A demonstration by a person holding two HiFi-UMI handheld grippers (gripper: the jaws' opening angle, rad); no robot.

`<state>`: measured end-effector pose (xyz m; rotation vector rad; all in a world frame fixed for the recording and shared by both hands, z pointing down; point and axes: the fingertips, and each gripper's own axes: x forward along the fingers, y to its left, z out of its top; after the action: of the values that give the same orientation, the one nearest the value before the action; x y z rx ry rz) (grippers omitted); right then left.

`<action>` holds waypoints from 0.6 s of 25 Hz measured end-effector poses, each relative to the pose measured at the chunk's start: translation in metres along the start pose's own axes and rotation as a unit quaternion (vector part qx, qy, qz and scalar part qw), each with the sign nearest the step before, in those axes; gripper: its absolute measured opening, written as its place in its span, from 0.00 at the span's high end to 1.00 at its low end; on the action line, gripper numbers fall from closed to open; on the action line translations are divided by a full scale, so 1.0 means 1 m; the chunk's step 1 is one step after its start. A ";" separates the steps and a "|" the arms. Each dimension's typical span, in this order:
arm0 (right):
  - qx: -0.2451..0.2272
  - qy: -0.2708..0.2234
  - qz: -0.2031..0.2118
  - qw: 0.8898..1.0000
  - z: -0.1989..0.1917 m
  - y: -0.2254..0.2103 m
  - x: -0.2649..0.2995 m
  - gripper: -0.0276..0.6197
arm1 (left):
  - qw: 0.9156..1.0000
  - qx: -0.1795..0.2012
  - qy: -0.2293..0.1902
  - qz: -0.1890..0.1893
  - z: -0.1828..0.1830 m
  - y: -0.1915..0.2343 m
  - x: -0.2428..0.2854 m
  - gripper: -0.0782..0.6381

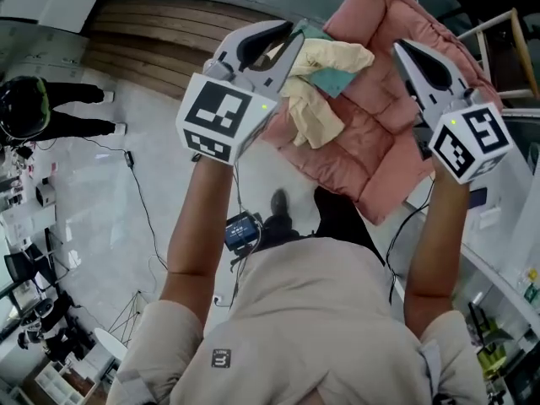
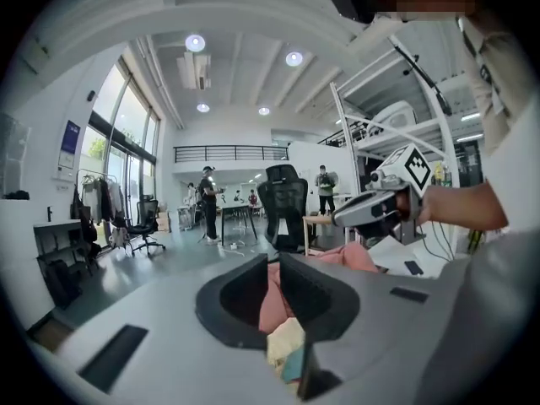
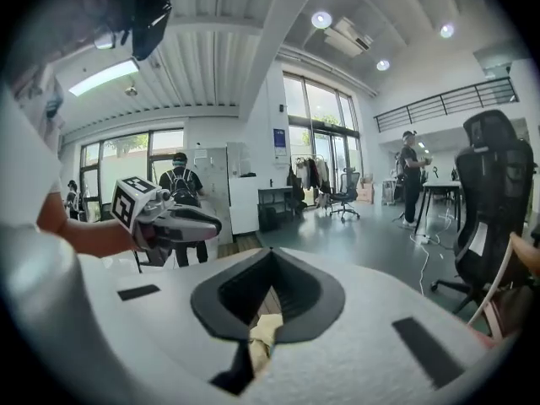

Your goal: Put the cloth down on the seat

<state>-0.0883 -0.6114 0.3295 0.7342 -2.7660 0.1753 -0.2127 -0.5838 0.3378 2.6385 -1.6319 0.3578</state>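
Observation:
A cream and teal cloth (image 1: pixel 325 66) lies bunched on the pink quilted seat cushion (image 1: pixel 380 116). My left gripper (image 1: pixel 297 34) reaches in from the left. Its jaws stand almost together at the cloth's left edge. In the left gripper view, cloth (image 2: pixel 285 344) fills the lower part of the narrow slit and pink cushion (image 2: pixel 346 256) shows above it. My right gripper (image 1: pixel 398 47) hovers just right of the cloth with a strip of cushion between them. Its jaws are shut. In the right gripper view a scrap of cloth (image 3: pixel 263 332) shows below the jaw slit.
A wooden chair frame (image 1: pixel 498 32) stands behind the cushion. A person in black (image 1: pixel 51 108) stands at the far left and a cable (image 1: pixel 143 201) trails over the pale floor. Black office chairs (image 2: pixel 283 201) (image 3: pixel 489 201) and other people stand farther off.

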 end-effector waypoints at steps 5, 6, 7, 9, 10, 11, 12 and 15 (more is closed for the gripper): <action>-0.037 -0.024 -0.008 0.999 0.064 0.070 -0.045 0.97 | 0.998 -0.015 -0.062 -0.001 0.067 -0.015 -0.077 0.86; -0.041 -0.027 -0.008 0.999 0.070 0.082 -0.052 0.97 | 0.998 -0.016 -0.067 -0.003 0.074 -0.018 -0.091 0.86; -0.045 -0.030 -0.007 0.998 0.076 0.093 -0.058 0.97 | 0.998 -0.018 -0.067 -0.006 0.081 -0.022 -0.103 0.86; -0.053 -0.034 -0.004 0.998 0.083 0.113 -0.070 0.97 | 0.997 -0.020 -0.068 -0.010 0.092 -0.032 -0.125 0.86; -0.057 -0.036 -0.004 0.998 0.085 0.121 -0.076 0.97 | 0.997 -0.019 -0.071 -0.012 0.097 -0.037 -0.134 0.86; -0.062 -0.038 -0.005 0.997 0.088 0.128 -0.082 0.97 | 0.997 -0.017 -0.075 -0.013 0.102 -0.041 -0.143 0.86; -0.067 -0.040 -0.007 0.997 0.090 0.134 -0.088 0.97 | 0.997 -0.013 -0.079 -0.014 0.106 -0.044 -0.150 0.86; -0.080 -0.045 -0.016 0.996 0.096 0.144 -0.104 0.97 | 0.996 -0.004 -0.088 -0.018 0.113 -0.055 -0.168 0.86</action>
<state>-0.0957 -0.4559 0.2011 0.7616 -2.8092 -0.0863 -0.2149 -0.4263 0.1991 2.7597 -1.6245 0.1213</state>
